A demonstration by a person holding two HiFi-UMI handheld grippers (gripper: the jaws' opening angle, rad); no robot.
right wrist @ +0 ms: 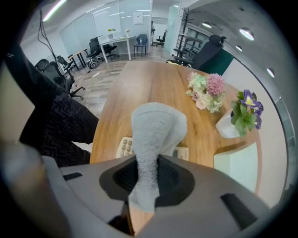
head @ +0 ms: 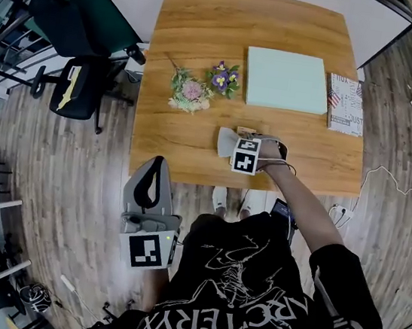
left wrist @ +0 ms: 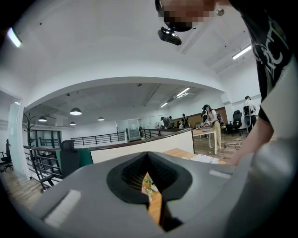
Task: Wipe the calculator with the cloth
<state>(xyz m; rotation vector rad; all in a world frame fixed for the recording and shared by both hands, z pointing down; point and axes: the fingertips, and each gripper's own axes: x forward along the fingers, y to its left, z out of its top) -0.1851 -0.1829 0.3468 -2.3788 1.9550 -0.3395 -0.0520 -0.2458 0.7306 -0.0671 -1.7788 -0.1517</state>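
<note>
My right gripper is over the near middle of the wooden table, shut on a grey cloth. In the right gripper view the cloth sticks out from between the jaws of the right gripper and drapes over a beige calculator lying flat on the wood. Only the calculator's two ends show past the cloth. My left gripper is held low, off the table's front left edge, jaws together and holding nothing. In its own view the left gripper points across the table.
A bunch of pink and white flowers and a small pot of purple flowers lie behind the cloth. A pale green pad and a book are at the back right. An office chair stands left of the table.
</note>
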